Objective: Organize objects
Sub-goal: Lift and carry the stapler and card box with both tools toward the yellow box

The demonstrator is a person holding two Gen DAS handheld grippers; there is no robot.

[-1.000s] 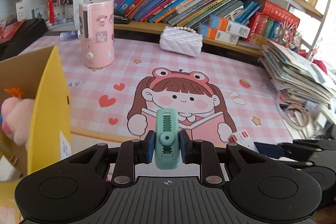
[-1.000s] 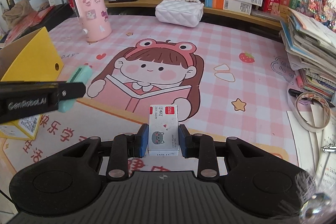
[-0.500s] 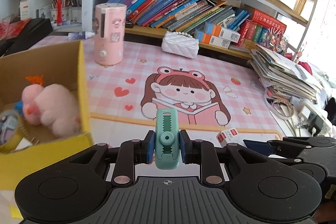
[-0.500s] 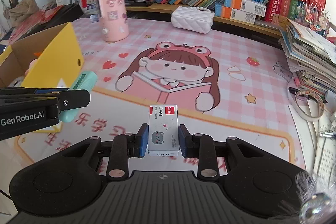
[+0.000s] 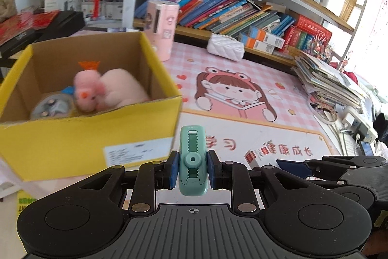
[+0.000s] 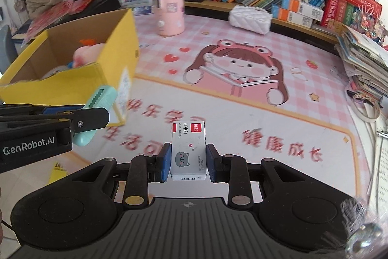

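Observation:
My left gripper (image 5: 192, 171) is shut on a mint-green correction tape (image 5: 192, 159), held upright between the blue pads. A yellow cardboard box (image 5: 80, 137) stands just ahead and to its left, with a pink plush toy (image 5: 106, 89) and a tape roll (image 5: 52, 108) inside. My right gripper (image 6: 188, 163) is shut on a small white staple box (image 6: 188, 149) with a grey cat print. In the right wrist view the left gripper (image 6: 80, 119) with the green correction tape (image 6: 97, 108) sits at the left, before the yellow box (image 6: 72, 81).
A pink cartoon desk mat (image 6: 242, 79) covers the table. At the back stand a pink cylinder (image 6: 168, 9), a white quilted purse (image 6: 249, 18) and shelves of books (image 5: 230, 9). A stack of papers (image 6: 363, 60) and a tape ring (image 6: 366, 108) lie at the right.
Both grippers have pulled back and moved left together with their loads. The yellow box has come from the left edge into fuller view, its inside now showing.

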